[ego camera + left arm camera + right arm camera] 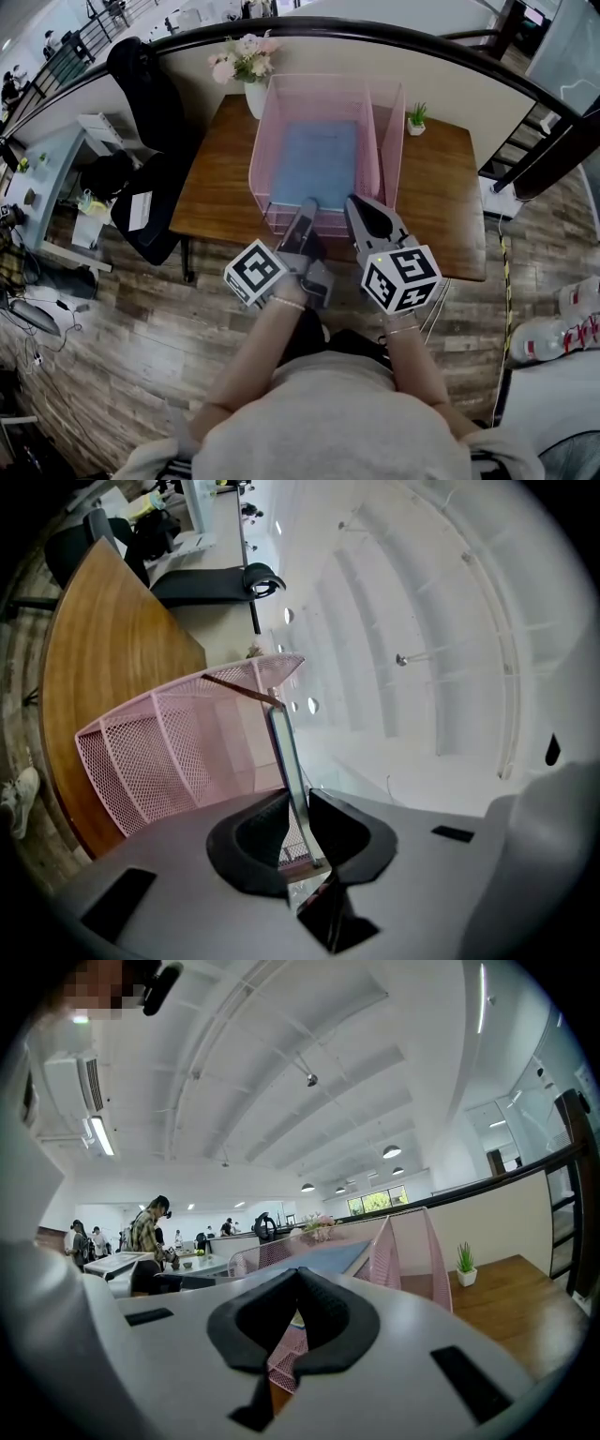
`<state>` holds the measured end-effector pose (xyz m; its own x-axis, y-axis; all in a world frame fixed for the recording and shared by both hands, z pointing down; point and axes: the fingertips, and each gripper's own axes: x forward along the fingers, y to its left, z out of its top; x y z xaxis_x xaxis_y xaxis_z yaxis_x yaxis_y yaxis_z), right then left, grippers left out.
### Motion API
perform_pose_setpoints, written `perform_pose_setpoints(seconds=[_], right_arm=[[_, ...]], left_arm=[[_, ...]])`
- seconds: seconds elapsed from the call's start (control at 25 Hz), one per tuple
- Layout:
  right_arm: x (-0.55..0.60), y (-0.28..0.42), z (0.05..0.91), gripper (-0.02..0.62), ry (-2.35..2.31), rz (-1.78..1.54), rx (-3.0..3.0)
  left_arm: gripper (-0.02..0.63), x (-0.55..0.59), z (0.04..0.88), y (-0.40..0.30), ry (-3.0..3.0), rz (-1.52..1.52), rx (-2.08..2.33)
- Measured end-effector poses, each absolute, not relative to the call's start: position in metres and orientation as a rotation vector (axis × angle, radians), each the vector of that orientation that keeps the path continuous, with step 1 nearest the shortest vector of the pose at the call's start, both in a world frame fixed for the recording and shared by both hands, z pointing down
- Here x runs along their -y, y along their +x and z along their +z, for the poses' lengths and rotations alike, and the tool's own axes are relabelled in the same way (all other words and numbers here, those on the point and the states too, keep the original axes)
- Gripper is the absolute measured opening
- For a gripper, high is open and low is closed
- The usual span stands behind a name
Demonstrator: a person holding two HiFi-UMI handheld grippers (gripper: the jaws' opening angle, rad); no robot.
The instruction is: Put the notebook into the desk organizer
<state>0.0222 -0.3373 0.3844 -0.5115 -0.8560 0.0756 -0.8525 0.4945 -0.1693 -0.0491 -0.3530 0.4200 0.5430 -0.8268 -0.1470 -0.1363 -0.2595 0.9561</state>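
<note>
A pink mesh desk organizer [265,131] stands on the wooden table [441,187]. The blue notebook [317,161] lies inside its wide left compartment, with its near edge at the organizer's front. My left gripper [307,208] is shut on that near edge. In the left gripper view the notebook [286,752] runs edge-on between the pads, and the pink organizer [150,752] is behind it. My right gripper [354,204] hovers just right of the left one at the organizer's front. Its tips meet with nothing held. The right gripper view shows the organizer [412,1241] and the notebook [323,1258] ahead.
A white vase of flowers [246,66] stands at the table's back left, touching the organizer's corner. A small potted plant [416,116] sits at the back right. A black chair with a jacket [150,141] is left of the table. A curved railing runs behind.
</note>
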Motion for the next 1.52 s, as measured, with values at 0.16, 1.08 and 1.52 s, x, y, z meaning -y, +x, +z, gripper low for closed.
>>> perform_pose_setpoints(seconds=[0.16,1.08,1.52], right_arm=[[0.34,0.022,0.383,0.003,-1.536,-0.283,-2.696],[0.344,0.029,0.383,0.003,-1.562,-0.274,-2.684],[0.332,0.026,0.379,0.003,-1.563,-0.261,-2.679]], left_arm=[[0.094,0.355,0.425,-0.049,1.721,-0.807,0.832],[0.14,0.368,0.43,-0.044,1.714,-0.771,0.845],[0.143,0.35,0.432,-0.053,1.783,-0.707,0.868]])
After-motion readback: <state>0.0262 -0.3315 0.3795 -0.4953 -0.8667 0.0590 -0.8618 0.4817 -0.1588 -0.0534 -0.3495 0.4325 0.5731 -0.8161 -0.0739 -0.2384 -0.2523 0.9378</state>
